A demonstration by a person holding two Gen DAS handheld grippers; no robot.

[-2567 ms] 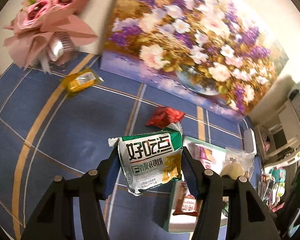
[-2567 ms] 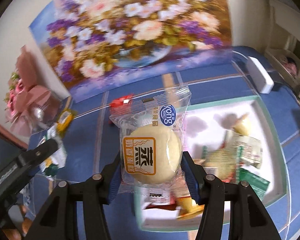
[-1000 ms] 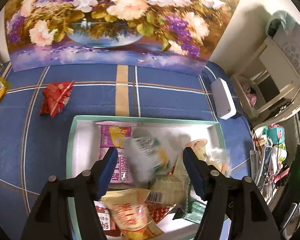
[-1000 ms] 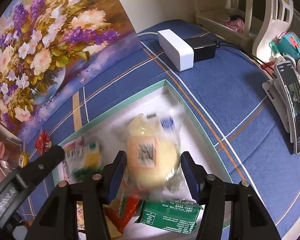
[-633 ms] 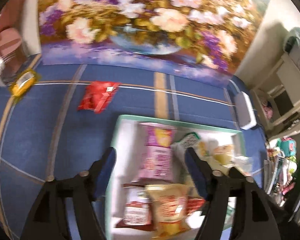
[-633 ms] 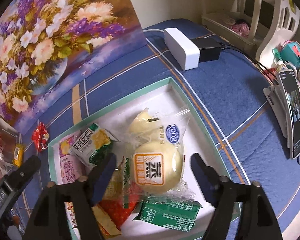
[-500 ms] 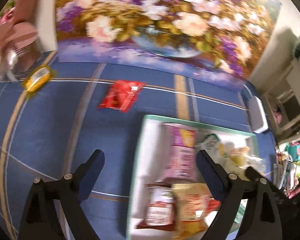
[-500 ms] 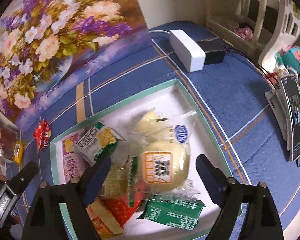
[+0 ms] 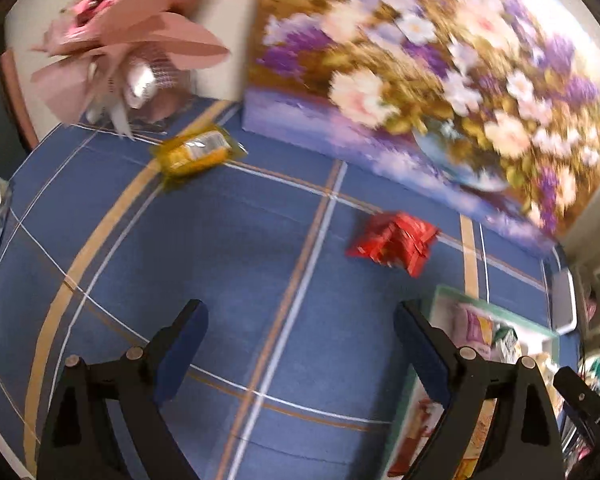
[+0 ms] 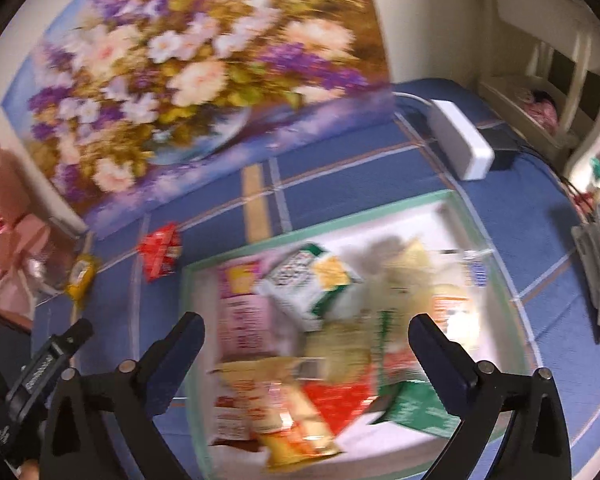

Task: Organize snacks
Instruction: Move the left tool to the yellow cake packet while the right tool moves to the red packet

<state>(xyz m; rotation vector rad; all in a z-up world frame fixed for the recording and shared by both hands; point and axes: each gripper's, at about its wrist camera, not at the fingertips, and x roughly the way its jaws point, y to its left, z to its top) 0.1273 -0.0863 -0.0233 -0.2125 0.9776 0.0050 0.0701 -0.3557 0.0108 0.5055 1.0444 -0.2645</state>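
A blue plaid cloth (image 9: 228,240) is spread over the counter. A floral painting (image 10: 188,64) is leaned against the cream wall (image 10: 428,12). A pink bouquet (image 9: 124,36) is seen beside it.

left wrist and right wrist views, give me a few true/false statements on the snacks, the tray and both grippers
1. The red snack packet lies on the blue tablecloth, outside the tray. True.
2. The left gripper is clamped on a green packet. False: its jaws stand wide open with nothing between them.
3. The yellow snack packet lies inside the tray. False: it lies on the cloth near the pink bouquet.
4. The right gripper is open above the tray. True.
5. The tray holds only one snack. False: several packets are piled in it, among them a green and white packet.
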